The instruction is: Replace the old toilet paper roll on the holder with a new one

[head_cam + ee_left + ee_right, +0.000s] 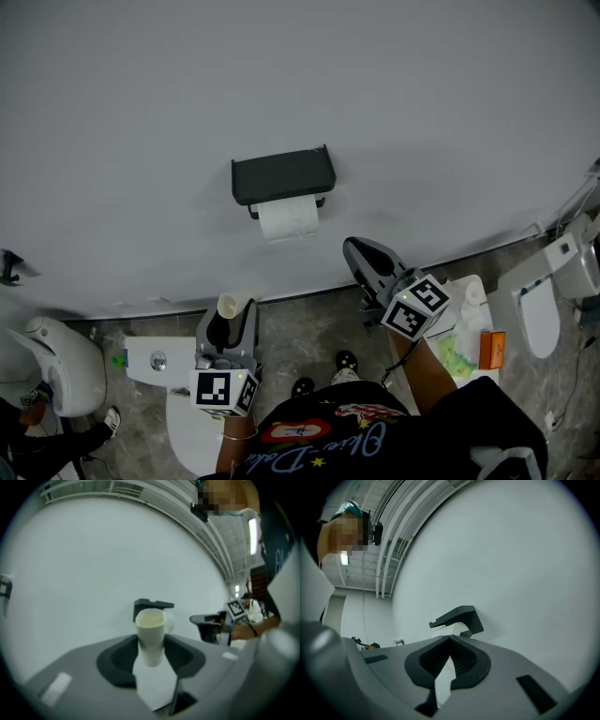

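A black wall holder carries a white toilet paper roll with a sheet hanging down. My left gripper is below and left of it, shut on an empty cream cardboard tube that stands upright between the jaws. In the left gripper view the tube fills the middle, with the holder behind it. My right gripper is just below and right of the roll, its jaws shut with nothing between them. The right gripper view shows the holder and roll close ahead, beyond the closed jaws.
A white toilet with a flush button stands below the left gripper. At the right are a white stand with packets and an orange box, and another white fixture. A further white fixture sits at the far left on the grey stone floor.
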Motion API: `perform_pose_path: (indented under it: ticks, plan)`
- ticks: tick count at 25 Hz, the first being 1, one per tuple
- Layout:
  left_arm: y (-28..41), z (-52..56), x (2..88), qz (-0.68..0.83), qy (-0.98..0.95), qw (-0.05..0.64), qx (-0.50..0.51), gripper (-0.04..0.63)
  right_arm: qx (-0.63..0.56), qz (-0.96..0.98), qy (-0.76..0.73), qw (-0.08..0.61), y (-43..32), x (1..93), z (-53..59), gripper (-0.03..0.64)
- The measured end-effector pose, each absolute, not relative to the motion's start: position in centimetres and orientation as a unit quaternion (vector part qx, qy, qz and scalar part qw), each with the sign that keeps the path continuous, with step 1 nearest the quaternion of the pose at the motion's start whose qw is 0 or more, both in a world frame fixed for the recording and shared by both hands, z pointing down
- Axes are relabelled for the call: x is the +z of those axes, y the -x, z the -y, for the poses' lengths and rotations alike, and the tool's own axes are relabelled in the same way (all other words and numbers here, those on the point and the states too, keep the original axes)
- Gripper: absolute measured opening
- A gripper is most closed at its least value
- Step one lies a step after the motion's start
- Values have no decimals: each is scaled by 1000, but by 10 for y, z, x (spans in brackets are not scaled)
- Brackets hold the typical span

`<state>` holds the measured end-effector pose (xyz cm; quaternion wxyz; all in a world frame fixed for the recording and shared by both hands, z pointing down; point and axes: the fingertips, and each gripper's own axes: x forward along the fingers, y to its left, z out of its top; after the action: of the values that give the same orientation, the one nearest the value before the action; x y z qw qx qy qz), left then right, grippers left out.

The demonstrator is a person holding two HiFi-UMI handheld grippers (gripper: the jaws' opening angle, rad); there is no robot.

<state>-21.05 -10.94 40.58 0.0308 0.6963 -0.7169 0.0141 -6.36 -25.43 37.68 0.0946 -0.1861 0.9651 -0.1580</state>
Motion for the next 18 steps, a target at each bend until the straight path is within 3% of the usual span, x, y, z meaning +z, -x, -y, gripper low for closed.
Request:
perform_pose_path:
  ticks: [18]
  plan:
    - [206, 111, 407, 708, -705, 33, 18, 170, -160, -963, 199, 87, 60, 380, 251, 14]
